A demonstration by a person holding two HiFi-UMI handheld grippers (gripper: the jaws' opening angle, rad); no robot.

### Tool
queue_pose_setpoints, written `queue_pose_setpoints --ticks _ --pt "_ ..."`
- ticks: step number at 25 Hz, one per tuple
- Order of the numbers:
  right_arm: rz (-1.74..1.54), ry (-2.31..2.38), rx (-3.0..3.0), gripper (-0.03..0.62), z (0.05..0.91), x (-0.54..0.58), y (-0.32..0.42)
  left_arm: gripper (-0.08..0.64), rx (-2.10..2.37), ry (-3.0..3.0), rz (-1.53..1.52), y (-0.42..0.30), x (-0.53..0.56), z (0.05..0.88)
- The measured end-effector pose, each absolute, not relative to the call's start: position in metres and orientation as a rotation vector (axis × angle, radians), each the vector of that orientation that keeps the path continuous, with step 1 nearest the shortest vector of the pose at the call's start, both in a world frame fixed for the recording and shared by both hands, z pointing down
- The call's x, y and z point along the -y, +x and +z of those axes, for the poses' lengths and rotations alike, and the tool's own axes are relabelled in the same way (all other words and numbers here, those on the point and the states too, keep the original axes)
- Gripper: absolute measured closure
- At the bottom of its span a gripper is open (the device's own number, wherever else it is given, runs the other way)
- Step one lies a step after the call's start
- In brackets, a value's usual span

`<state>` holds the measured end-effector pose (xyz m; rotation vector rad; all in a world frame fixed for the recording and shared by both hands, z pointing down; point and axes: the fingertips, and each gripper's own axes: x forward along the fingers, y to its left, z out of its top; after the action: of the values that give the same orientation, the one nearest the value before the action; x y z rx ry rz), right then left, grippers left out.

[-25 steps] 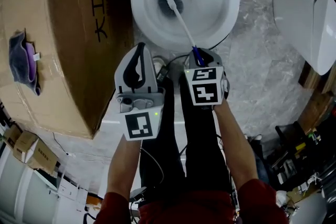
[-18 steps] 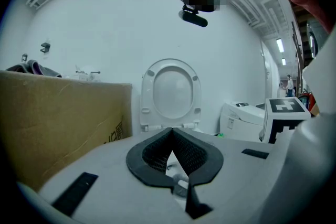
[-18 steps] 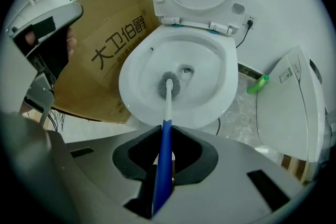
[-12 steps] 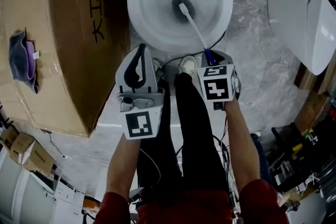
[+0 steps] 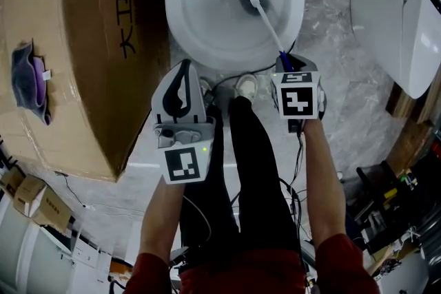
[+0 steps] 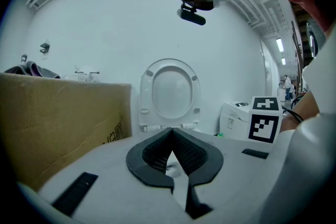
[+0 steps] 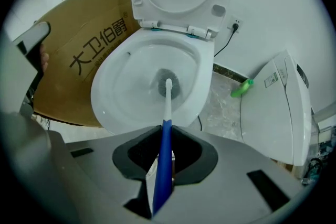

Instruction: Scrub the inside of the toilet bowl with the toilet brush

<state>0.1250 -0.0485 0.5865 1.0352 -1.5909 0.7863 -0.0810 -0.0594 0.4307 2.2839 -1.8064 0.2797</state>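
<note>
The right gripper squeezes the toilet brush by its blue handle end, a good holding spot. Its head sits toward two o'clock in the toilet bowl. It looks light and stiff (slippery if wet). The left gripper is closed and empty.

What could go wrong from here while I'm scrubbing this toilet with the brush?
The right gripper clamps only the thin blue end of the brush, so pressing hard could make it twist or slip. A quick stroke could flick water over the rim of the bowl onto the cardboard box standing close beside it. The cord from the wall socket hangs near the bowl and might get splashed too.
</note>
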Motion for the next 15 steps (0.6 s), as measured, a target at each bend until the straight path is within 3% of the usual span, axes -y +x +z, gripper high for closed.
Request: queue_pose_setpoints --ticks 15 --pt "0.767 1.092 1.595 0.530 0.606 0.116 0.108 0.548 1.830 2.236 0.266 -0.100 0.073 0.435"
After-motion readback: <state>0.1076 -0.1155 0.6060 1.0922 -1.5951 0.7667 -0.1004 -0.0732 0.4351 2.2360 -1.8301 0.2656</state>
